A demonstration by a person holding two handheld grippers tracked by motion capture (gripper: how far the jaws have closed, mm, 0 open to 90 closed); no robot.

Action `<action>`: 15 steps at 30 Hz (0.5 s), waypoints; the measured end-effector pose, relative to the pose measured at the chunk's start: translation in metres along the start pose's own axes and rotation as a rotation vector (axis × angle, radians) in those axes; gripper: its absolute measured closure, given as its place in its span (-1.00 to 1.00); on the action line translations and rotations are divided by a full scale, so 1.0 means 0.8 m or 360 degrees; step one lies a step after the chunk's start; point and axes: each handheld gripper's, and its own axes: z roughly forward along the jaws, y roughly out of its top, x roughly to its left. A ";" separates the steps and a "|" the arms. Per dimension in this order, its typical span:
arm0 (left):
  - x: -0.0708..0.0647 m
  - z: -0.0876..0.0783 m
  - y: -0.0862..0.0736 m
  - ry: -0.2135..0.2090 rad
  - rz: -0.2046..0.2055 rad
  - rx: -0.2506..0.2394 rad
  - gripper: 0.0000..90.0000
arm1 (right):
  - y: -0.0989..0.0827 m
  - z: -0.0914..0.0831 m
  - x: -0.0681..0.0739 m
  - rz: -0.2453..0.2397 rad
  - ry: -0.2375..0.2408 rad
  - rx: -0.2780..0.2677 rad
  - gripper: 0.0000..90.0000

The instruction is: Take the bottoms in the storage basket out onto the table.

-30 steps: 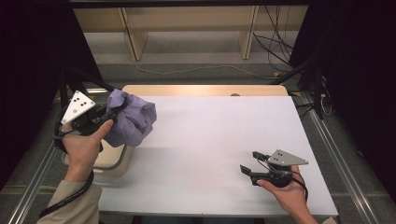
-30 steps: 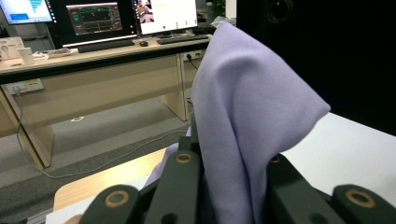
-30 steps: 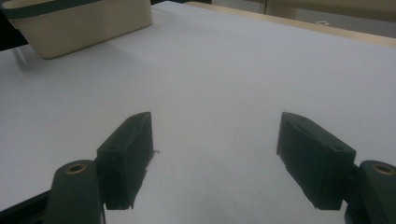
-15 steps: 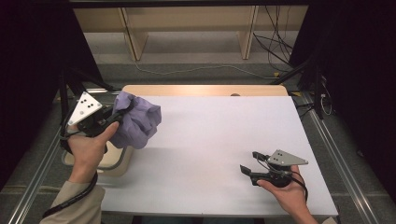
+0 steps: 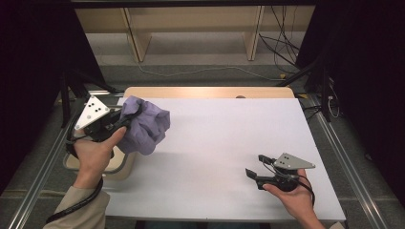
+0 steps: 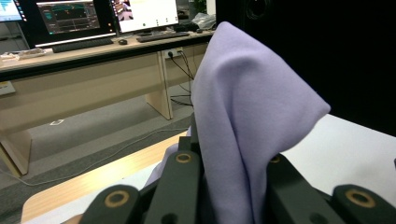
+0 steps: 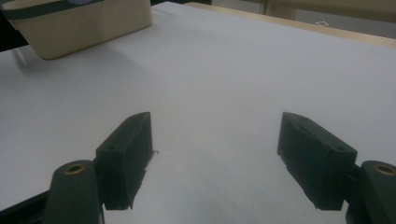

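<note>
1. The left gripper (image 5: 125, 121) is held up over the table's (image 5: 215, 143) left edge, and its jaws are clamped on a lilac cloth (image 5: 144, 125).
2. In the left gripper view the cloth (image 6: 243, 121) rises between the two black jaws, which press on it from both sides, and it stands up in a rounded peak above them.
3. From the high view the cloth hangs bunched off the front of the gripper, lifted off the table, with its lower folds above the white surface near the left edge.
4. The left hand (image 5: 95, 152) grips the tool from behind, and the grey three-cornered plate sits on top of it.
5. A beige tub (image 5: 119, 164) stands at the table's left edge, just below the left hand and the cloth.
6. The right gripper (image 5: 258, 167) rests low near the table's front right corner, held by the right hand (image 5: 296, 195).
7. In the right gripper view its jaws stand wide apart with only bare white table between them; nothing is held.
8. The tub (image 7: 79, 23) appears far off in that view, at the top left.
9. The two grippers are well apart, with open table between them.
</note>
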 end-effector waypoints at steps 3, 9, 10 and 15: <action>-0.003 0.001 0.000 -0.0030 -0.0010 0.0007 0.86 | 0.000 0.000 0.000 0.0000 0.0001 0.0000 -0.39; -0.010 0.003 0.000 -0.0070 -0.0010 0.0013 0.86 | 0.000 0.000 0.000 -0.0001 0.0001 -0.0001 -0.39; -0.011 0.004 0.000 -0.0074 -0.0006 0.0014 0.86 | 0.000 0.000 0.000 0.0000 0.0002 0.0000 -0.39; -0.017 0.007 -0.002 -0.0099 0.0005 0.0031 0.86 | 0.000 0.000 0.000 -0.0001 0.0002 -0.0001 -0.39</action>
